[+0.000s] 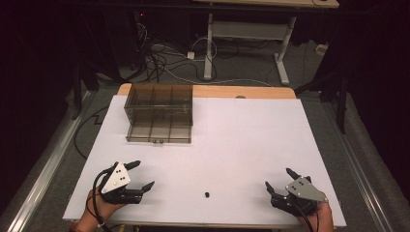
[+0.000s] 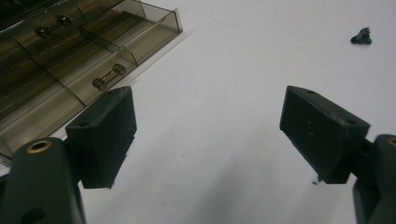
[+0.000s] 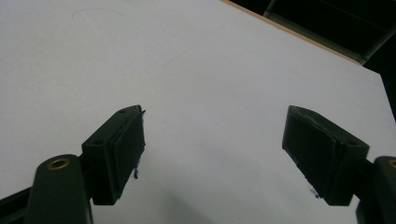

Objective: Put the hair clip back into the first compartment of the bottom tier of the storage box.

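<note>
Lying near the table's front edge between the two hands, the small black part (image 1: 206, 195) sits somewhat nearer the left gripper (image 1: 140, 175), ahead and right of its spread, empty jaws. The right gripper (image 1: 279, 178) is likewise released, holding nothing. I cannot tell the part's long axis.

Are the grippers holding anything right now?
No, nothing. The left gripper and the right gripper are both open and bare above the white table. The small black piece lies loose between them.

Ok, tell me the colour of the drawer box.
Smoky translucent brown drawer box, clearest in the high view.
</note>
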`<state>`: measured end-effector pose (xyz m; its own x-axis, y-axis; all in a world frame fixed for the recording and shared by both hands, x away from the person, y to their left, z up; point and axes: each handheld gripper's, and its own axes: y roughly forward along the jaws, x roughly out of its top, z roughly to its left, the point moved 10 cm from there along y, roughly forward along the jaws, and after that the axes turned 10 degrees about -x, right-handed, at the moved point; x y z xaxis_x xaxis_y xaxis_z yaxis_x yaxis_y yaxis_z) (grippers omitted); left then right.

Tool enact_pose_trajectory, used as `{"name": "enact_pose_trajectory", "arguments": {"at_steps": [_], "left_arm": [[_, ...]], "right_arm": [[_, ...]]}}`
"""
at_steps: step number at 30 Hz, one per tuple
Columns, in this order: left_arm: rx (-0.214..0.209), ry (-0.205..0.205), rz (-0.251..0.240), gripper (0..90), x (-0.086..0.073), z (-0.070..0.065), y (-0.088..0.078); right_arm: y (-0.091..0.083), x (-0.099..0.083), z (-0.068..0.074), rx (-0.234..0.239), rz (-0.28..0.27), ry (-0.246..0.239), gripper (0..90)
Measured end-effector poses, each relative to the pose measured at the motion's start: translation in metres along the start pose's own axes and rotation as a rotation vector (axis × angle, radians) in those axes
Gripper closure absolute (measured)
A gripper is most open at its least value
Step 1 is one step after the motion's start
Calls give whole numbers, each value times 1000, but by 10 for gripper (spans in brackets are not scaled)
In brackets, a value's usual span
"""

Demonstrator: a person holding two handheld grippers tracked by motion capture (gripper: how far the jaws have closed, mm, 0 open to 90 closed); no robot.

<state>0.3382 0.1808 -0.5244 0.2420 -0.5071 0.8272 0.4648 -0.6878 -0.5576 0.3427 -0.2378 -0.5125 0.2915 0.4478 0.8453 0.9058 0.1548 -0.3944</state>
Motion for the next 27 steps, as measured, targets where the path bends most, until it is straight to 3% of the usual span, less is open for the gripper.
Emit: {"name": "enact_pose_trajectory", "arguments": {"at_steps": [7, 14, 21, 23, 27], "left_arm": [[-7, -22, 16, 197, 0, 0, 3], [-44, -7, 36, 216, 3, -11, 9], [-104, 9, 73, 229, 7, -28, 19], [-162, 22, 95, 262, 9, -36, 24], [-198, 23, 116, 298, 13, -40, 32]], "right_arm": [[2, -1, 2, 12, 9, 4, 214], [1, 1, 0, 1, -1, 3, 214], [2, 3, 5, 7, 0, -11, 214], [2, 2, 6, 11, 4, -16, 214], [2, 1, 5, 12, 5, -9, 214]]}}
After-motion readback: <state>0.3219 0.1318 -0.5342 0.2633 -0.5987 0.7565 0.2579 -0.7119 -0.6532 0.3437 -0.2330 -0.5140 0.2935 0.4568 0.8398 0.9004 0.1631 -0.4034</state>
